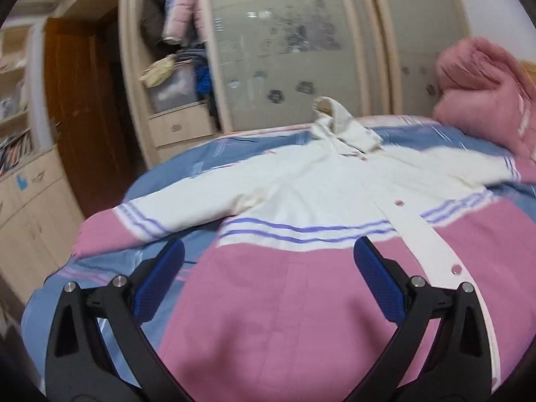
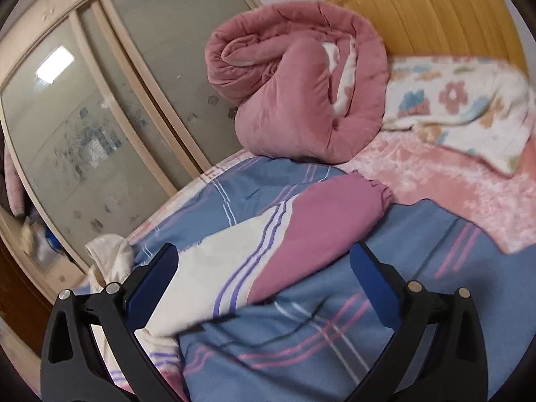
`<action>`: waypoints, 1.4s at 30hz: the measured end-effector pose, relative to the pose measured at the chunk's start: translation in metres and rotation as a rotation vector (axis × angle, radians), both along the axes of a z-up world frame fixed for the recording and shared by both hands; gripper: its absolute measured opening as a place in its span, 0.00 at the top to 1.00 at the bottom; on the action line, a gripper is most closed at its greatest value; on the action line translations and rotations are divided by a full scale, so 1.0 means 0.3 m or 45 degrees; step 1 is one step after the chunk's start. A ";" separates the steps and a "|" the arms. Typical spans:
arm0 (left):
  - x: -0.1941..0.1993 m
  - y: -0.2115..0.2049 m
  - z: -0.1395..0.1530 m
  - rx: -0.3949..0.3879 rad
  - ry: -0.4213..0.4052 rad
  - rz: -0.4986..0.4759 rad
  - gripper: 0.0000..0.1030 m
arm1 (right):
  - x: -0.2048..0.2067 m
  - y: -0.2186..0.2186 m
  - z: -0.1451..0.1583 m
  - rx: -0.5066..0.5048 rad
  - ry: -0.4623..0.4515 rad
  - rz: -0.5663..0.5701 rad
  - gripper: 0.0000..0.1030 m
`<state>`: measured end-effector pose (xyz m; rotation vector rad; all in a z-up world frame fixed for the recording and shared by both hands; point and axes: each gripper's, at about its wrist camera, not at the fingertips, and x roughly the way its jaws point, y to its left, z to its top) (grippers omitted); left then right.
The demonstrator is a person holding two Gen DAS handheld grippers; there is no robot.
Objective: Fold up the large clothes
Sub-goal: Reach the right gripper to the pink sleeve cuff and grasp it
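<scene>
Pink-and-white padded hooded jacket lies spread on the blue striped bed; both grippers' jaws gape empty; bulky sleeves may spring back unfolded.

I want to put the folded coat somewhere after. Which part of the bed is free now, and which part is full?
Free: the blue striped sheet between the coat's right sleeve and the pink plush blanket, and a narrower strip beside the left sleeve. Crowded: the rolled pink quilt and floral blanket by the headboard; the coat covers the middle.
</scene>
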<state>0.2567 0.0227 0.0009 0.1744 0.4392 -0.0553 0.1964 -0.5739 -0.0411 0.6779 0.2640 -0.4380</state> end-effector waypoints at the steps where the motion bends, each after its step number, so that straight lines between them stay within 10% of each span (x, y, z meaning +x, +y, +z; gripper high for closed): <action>1: 0.005 -0.004 -0.003 -0.015 0.012 -0.011 0.02 | 0.001 -0.026 -0.007 0.032 -0.014 0.006 0.01; 9: 0.075 -0.013 -0.050 -0.111 0.140 -0.027 0.02 | 0.036 -0.265 -0.186 0.408 -0.014 -0.088 0.07; 14: 0.110 -0.018 -0.076 -0.129 0.180 -0.025 0.02 | 0.107 -0.334 -0.247 0.499 0.015 -0.053 0.29; 21: 0.130 -0.012 -0.075 -0.142 0.188 -0.011 0.02 | 0.214 -0.340 -0.309 0.548 0.176 -0.121 0.34; 26: 0.124 0.001 -0.049 -0.166 0.172 -0.004 0.02 | 0.227 -0.321 -0.305 0.540 0.105 -0.123 0.78; 33: 0.101 0.012 -0.015 -0.189 0.141 -0.012 0.02 | 0.257 -0.177 -0.089 0.200 0.053 -0.158 0.89; 42: 0.058 -0.014 0.022 -0.201 0.113 -0.046 0.02 | 0.521 0.582 0.254 -0.654 0.054 0.192 0.89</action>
